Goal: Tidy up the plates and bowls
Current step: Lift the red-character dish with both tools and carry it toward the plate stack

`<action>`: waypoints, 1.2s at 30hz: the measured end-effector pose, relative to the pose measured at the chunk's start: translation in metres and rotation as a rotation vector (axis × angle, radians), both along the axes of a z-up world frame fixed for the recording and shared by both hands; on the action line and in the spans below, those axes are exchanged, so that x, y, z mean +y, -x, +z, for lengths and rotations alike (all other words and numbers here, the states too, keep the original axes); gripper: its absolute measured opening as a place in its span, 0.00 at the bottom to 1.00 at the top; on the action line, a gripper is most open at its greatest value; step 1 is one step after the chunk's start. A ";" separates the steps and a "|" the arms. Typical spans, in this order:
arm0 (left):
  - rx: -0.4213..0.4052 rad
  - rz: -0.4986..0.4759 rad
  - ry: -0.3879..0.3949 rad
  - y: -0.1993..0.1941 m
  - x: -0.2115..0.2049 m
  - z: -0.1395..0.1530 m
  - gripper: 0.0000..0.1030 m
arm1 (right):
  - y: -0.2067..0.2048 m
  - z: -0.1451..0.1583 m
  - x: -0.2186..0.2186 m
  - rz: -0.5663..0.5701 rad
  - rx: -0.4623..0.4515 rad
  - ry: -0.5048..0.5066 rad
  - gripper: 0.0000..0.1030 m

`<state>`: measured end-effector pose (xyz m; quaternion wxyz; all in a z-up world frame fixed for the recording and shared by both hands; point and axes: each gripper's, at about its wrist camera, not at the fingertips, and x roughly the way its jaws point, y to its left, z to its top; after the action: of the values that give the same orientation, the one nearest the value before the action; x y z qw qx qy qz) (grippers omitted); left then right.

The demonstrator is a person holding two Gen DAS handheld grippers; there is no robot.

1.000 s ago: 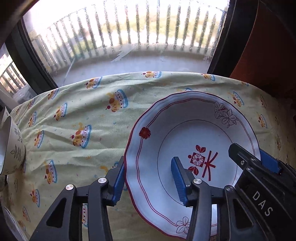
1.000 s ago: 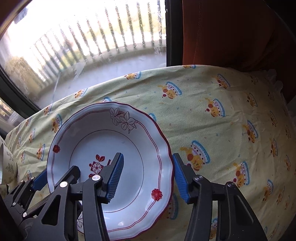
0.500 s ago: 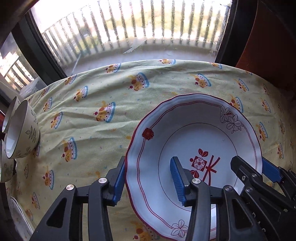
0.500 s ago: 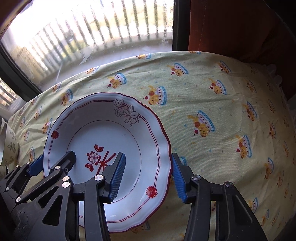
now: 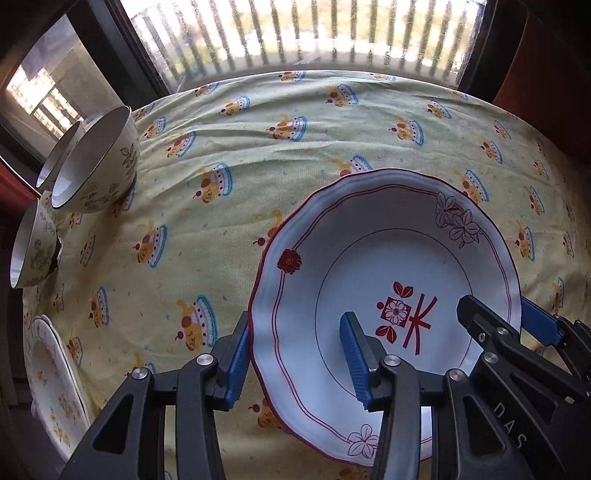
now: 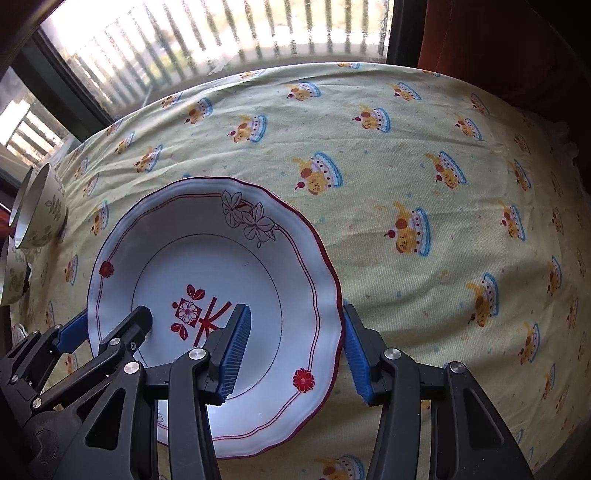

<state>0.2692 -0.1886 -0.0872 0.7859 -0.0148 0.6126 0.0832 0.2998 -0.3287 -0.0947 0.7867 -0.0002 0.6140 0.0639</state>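
Observation:
A white scalloped plate [image 5: 388, 258] with red trim and a red flower motif hangs just above the yellow cake-print tablecloth [image 5: 258, 155], carried by both grippers. My left gripper [image 5: 293, 332] is shut on its left rim, one blue pad under the edge and one inside the well. My right gripper [image 6: 295, 317] is shut on the opposite rim [image 6: 332, 295] the same way. Each gripper also shows in the other's view: the right gripper [image 5: 496, 306] and the left gripper [image 6: 110, 321]. Three leaf-patterned bowls [image 5: 96, 166] stand at the table's left edge.
A floral plate [image 5: 51, 387] lies at the near left corner, below the bowls [image 6: 40, 210]. A window with a balcony railing [image 5: 332, 33] runs behind the table. A rust-red surface [image 6: 498, 44] rises at the back right. Bare cloth [image 6: 443, 184] spreads to the right.
Both grippers have carried the plate to the left across the table. The bowls have come further into view on the left, and the floral plate has appeared at the near left corner.

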 end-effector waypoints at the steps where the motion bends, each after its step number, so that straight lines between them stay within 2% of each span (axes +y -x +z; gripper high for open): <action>1: 0.006 0.011 0.010 0.001 0.002 -0.001 0.45 | 0.000 -0.001 0.003 0.011 -0.007 0.008 0.52; 4: 0.009 0.037 0.025 0.000 0.004 -0.003 0.45 | -0.002 0.000 0.006 0.028 -0.021 0.016 0.53; 7: -0.028 0.026 0.002 -0.004 0.002 -0.002 0.46 | -0.009 -0.009 0.007 0.033 -0.007 0.009 0.53; 10: -0.037 0.018 -0.008 -0.006 0.001 -0.001 0.46 | -0.013 -0.009 0.008 0.027 -0.030 0.016 0.51; 16: -0.033 0.010 0.027 -0.007 0.012 0.002 0.46 | -0.010 -0.002 0.011 0.021 -0.033 0.041 0.51; 25: -0.067 -0.016 0.043 0.015 0.035 0.025 0.46 | 0.018 0.021 0.029 0.002 -0.063 0.066 0.51; 30: -0.068 -0.024 0.061 0.037 0.059 0.035 0.46 | 0.041 0.034 0.055 0.009 -0.080 0.086 0.51; 36: -0.110 -0.027 0.070 0.063 0.099 0.055 0.46 | 0.071 0.051 0.093 0.005 -0.097 0.094 0.51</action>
<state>0.2061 -0.0900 -0.0319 0.8185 -0.0386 0.5710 0.0504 0.2285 -0.2358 -0.0437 0.8147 -0.0418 0.5772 0.0367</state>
